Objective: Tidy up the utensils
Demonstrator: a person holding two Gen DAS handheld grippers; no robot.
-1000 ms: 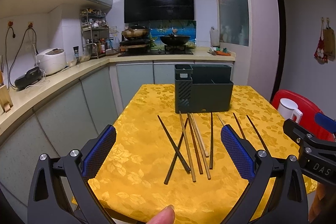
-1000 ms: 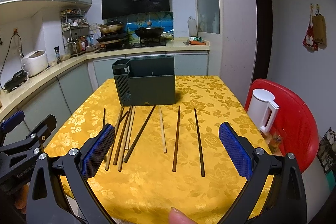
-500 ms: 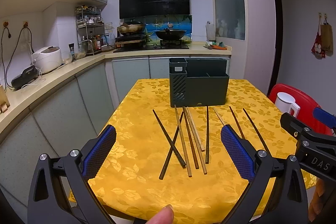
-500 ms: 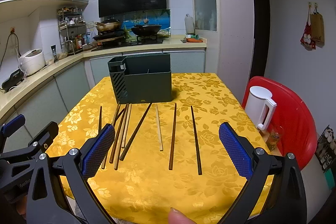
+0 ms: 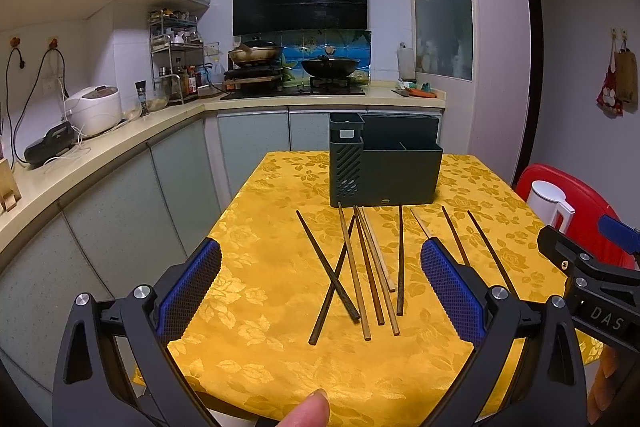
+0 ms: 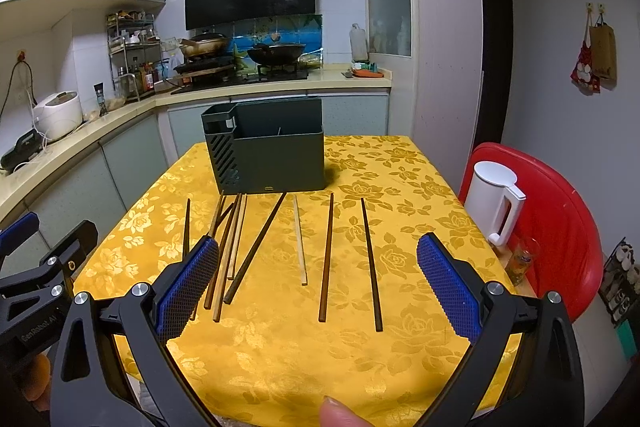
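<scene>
Now my left gripper (image 5: pixel 320 299) and my right gripper (image 6: pixel 316 291) both hang with jaws wide and empty over the near edge of the table (image 6: pixel 400 355), low in each frame. Bare yellow cloth lies between the near edge and the nearest tips, and more runs down the right side of the table.

Nine chopsticks (image 6: pixel 326 259) lie flat mid-frame, long axes running from the near edge toward the dark utensil holder (image 6: pixel 276 163) that stands upright at the far centre. In the left view two dark ones (image 5: pixel 326 267) cross in an X; the tan ones beside them fan slightly. In the right view three lie apart, nearly parallel, right of the bunch. One holder, two grippers. A white kettle (image 6: pixel 494 203) sits on a red chair (image 6: pixel 560 227) at the right edge.
</scene>
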